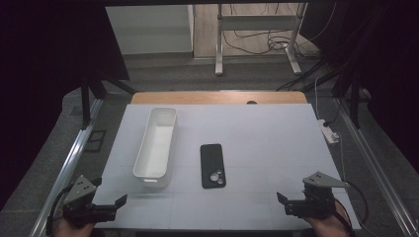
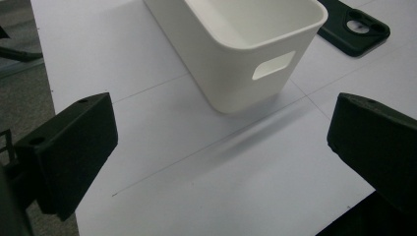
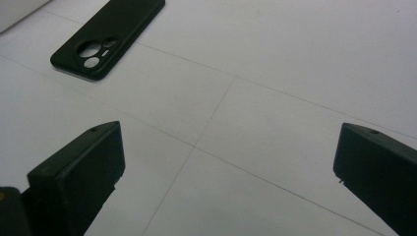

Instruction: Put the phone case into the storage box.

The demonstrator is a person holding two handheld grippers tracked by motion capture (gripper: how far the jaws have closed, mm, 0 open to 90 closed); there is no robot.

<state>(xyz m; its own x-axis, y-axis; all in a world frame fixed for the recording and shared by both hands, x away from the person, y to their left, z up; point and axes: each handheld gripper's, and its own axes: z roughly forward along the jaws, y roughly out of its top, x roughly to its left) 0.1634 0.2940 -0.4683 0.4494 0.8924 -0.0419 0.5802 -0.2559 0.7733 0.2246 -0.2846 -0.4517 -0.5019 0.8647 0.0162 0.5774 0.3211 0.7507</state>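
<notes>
Both pairs of jaws stand wide apart with nothing between them: the left gripper point(image 1: 106, 210) sits at the lower left of the high view, the right gripper point(image 1: 291, 203) at the lower right, each over the near edge of the table point(image 1: 267, 148). Nearest to them is a black phone case point(image 1: 213, 166), lying flat, camera cutouts toward the bottom of the frame, just below centre. In the right gripper view it lies at the upper left point(image 3: 110, 34), well apart from the jaws. Just left of it stands a long white bin point(image 1: 157, 147), open and upright; the left gripper view shows its handle slot at upper centre point(image 2: 246, 49), with the case at the upper right point(image 2: 354, 27).
</notes>
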